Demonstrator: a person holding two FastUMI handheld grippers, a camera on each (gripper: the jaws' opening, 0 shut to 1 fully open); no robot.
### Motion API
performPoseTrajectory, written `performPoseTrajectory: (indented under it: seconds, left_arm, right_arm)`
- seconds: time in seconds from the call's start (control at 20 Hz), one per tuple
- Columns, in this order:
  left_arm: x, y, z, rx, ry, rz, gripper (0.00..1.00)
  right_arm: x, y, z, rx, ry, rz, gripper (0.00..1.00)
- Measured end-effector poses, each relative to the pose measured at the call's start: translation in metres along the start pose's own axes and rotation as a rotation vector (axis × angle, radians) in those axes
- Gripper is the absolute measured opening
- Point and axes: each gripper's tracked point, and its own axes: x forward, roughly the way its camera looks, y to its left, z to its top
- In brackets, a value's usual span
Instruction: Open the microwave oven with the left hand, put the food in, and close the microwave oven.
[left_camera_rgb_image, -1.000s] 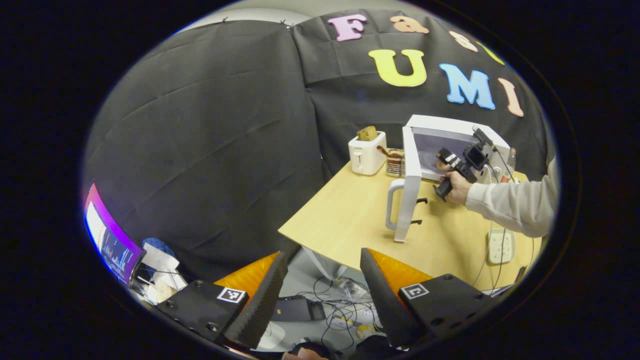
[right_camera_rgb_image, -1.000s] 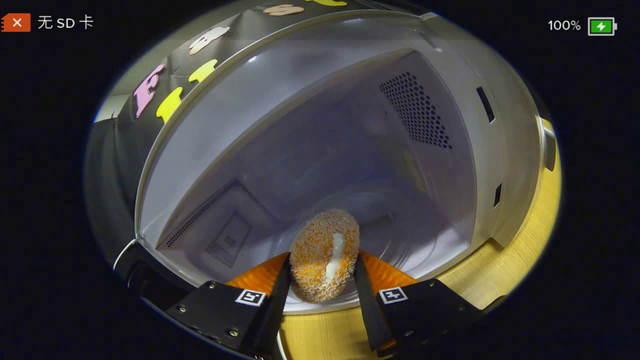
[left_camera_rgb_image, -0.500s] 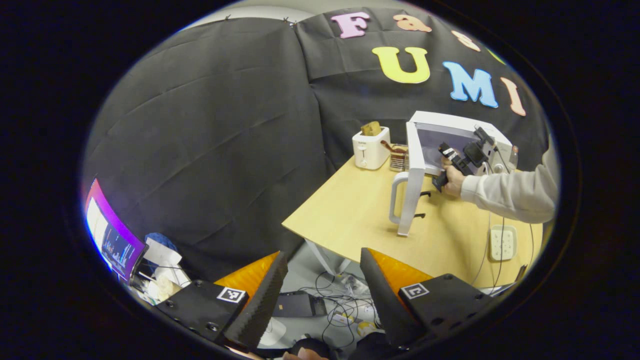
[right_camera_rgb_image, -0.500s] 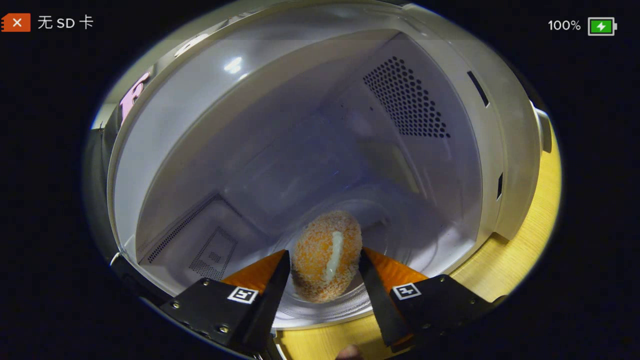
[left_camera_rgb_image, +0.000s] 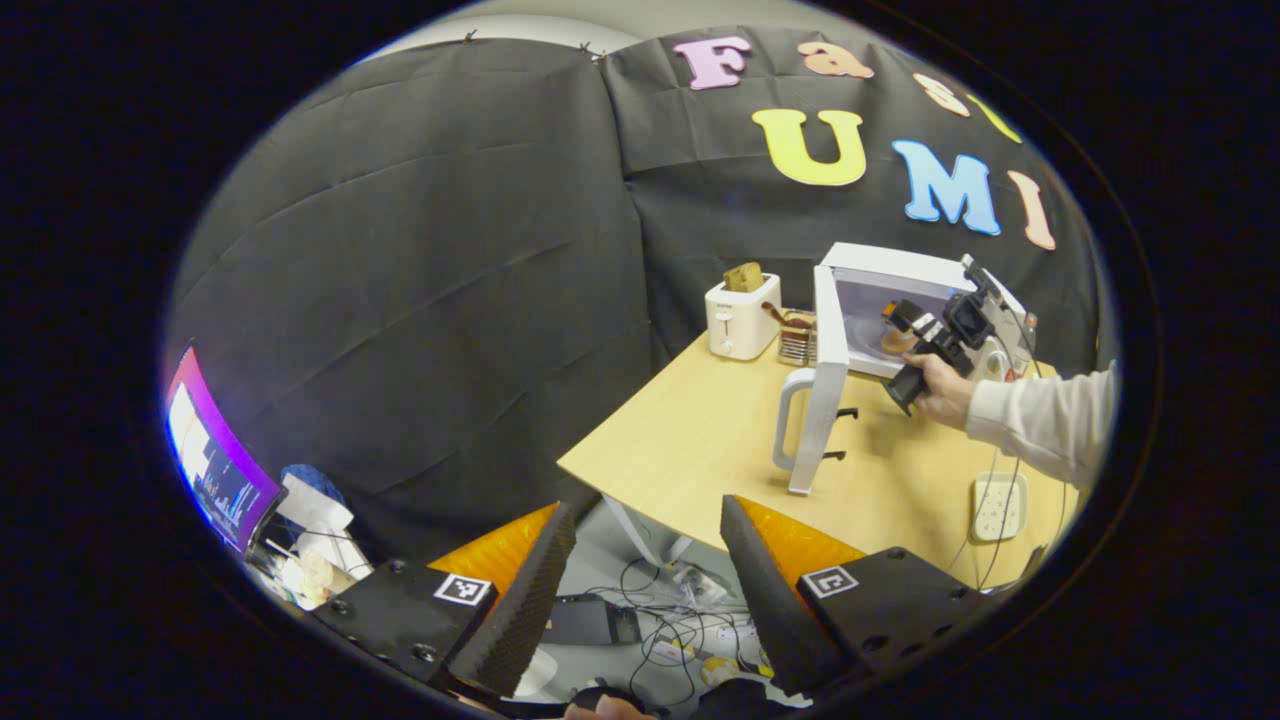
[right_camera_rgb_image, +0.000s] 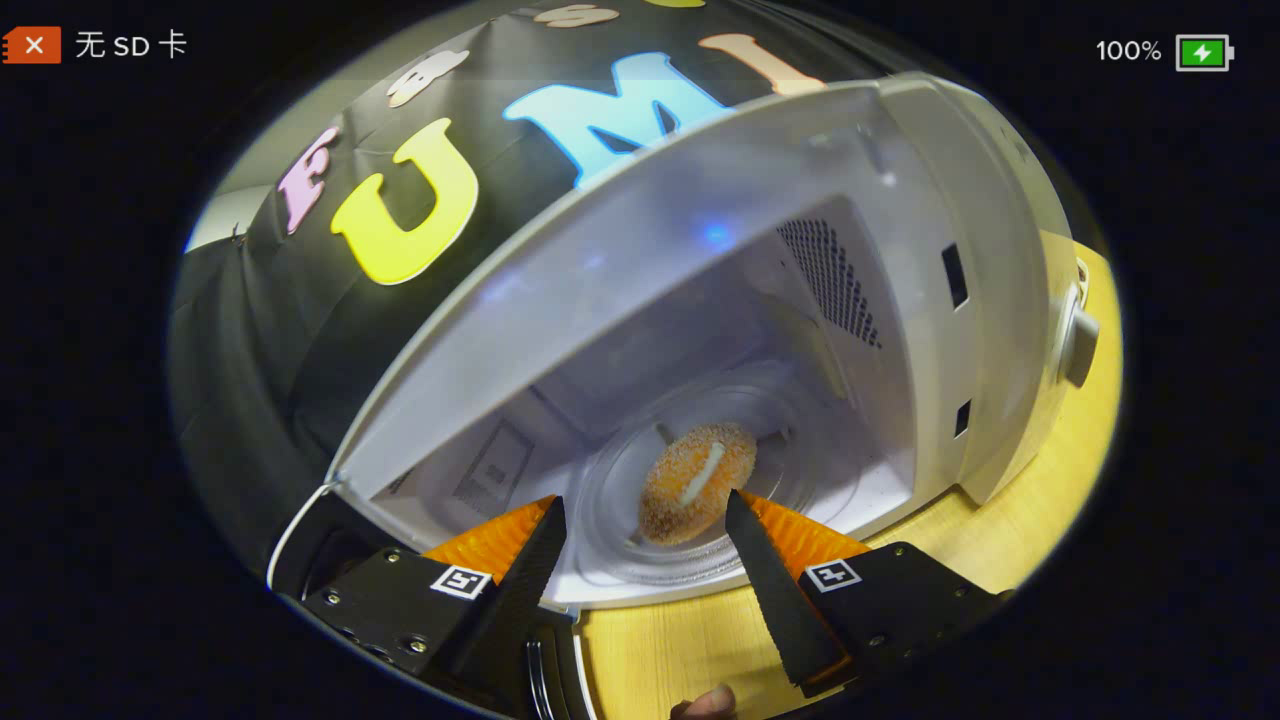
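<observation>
Pale wood table (left_camera_rgb_image: 700, 440) carries the white microwave (right_camera_rgb_image: 990, 300) at two o'clock in the left gripper view, its door (left_camera_rgb_image: 825, 390) swung wide. Breaded food (right_camera_rgb_image: 697, 482) lies on the glass turntable (right_camera_rgb_image: 610, 540). Right gripper (right_camera_rgb_image: 645, 540) has its fingers apart, empty; left gripper (left_camera_rgb_image: 645, 560) likewise apart, far off. Risk: swinging the door before the right gripper clears could pinch it.
</observation>
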Motion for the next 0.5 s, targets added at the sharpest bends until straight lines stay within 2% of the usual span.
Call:
performPoseTrajectory:
  seconds: [0.05, 0.1, 0.15, 0.2, 0.25, 0.3, 0.45, 0.5]
  left_arm:
    - [0.007, -0.004, 0.006, 0.001, -0.014, -0.011, 1.0]
    - [0.015, -0.007, 0.01, 0.005, -0.028, -0.02, 0.97]
    - [0.021, -0.01, 0.016, 0.006, -0.04, -0.031, 1.0]
    - [0.027, -0.014, 0.022, 0.006, -0.055, -0.041, 0.97]
    - [0.031, -0.017, 0.029, 0.005, -0.068, -0.052, 1.0]
    - [0.034, -0.019, 0.035, 0.003, -0.089, -0.063, 0.97]
    - [0.046, -0.029, 0.057, -0.001, -0.152, -0.13, 0.97]
    - [0.051, -0.034, 0.067, 0.003, -0.177, -0.162, 1.0]
  right_arm:
    - [-0.016, 0.0, 0.005, -0.024, 0.003, 0.015, 0.98]
    - [-0.033, 0.0, 0.009, -0.032, 0.014, 0.032, 0.98]
    - [-0.049, 0.0, 0.012, -0.03, 0.021, 0.043, 0.98]
    - [-0.065, -0.003, 0.014, -0.031, 0.032, 0.051, 0.98]
    - [-0.081, -0.007, 0.016, -0.032, 0.037, 0.047, 0.98]
    - [-0.096, -0.009, 0.021, -0.032, 0.035, 0.05, 0.98]
    - [-0.138, -0.013, 0.04, -0.075, -0.004, 0.062, 0.98]
    - [-0.154, -0.015, 0.052, -0.11, -0.032, 0.062, 0.98]
